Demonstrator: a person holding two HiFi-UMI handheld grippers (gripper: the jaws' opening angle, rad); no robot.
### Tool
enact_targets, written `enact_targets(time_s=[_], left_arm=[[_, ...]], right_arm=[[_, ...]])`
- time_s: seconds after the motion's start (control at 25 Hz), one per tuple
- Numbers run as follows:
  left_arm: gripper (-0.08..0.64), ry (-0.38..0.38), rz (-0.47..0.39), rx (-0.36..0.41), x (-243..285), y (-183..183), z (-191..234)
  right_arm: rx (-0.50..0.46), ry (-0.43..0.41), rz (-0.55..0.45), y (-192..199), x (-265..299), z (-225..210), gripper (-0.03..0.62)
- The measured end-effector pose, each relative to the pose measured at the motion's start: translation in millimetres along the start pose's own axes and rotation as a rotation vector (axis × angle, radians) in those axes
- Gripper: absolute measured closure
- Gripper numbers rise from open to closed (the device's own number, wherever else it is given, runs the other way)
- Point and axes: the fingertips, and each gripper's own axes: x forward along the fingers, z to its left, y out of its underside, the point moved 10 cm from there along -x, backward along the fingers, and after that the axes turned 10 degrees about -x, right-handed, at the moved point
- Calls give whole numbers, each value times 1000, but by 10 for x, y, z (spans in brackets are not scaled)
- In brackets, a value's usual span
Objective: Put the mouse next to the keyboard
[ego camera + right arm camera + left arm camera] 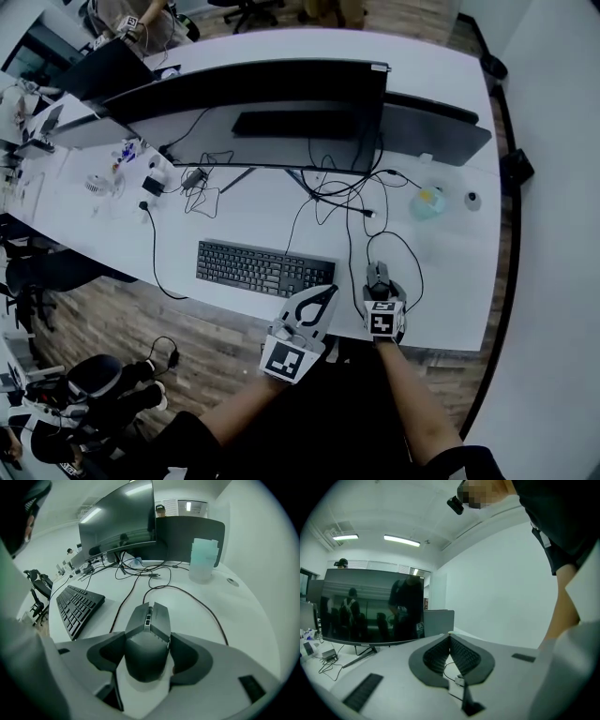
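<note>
Head view: mouse (pixel 377 275) is near the front edge of the white counter (pixel 450 262), just right of keyboard (pixel 265 267), w/ a small gap btwn them. Right claw (pixel 379 287) is around its rear. Left claw (pixel 322 295) is by keyboard's front right corner.
Left gripper view: tips together, nothing held, facing monitor (pixel 370 606).
Right gripper view: claw clamped on mouse's sides, keyboard to the left.

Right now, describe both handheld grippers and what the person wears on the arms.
The left gripper and the right gripper look alike: light grey bodies with curved black jaws, and the left one's pads are visibly ribbed. Each carries a white marker cube printed with black square patterns. The person wears a black short-sleeved top, and nothing covers the forearms.
</note>
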Motion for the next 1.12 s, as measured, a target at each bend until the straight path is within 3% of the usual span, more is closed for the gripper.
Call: enact_targets(time_s=[0.16,0.32,0.4,0.56,0.72,0.88,1.12], left_arm=[[555,-10,-40,-22,-244,-11,44],[555,-53,-87,-162,-529,68,86],[555,-55,-79,-193,-647,99,117],[555,-13,-117,-108,-809,-88,52],[555,34,-185,-156,-928,-192,-46],[555,69,-186,-165,-1051,-175,-57],[555,118,-233,-223,-1184,-234,-224]], right_arm=[[-16,31,12,-29,-69,50,288],[-32,55,11,30,-216,128,288],[-2,53,-17,0,-366,187,288],[-23,82,-133,-116,-798,313,291],[-21,109,-283,-229,-1312,466,306],[47,108,-418,-360,-1844,663,358],[113,98,-586,-419,-2460,811,523]])
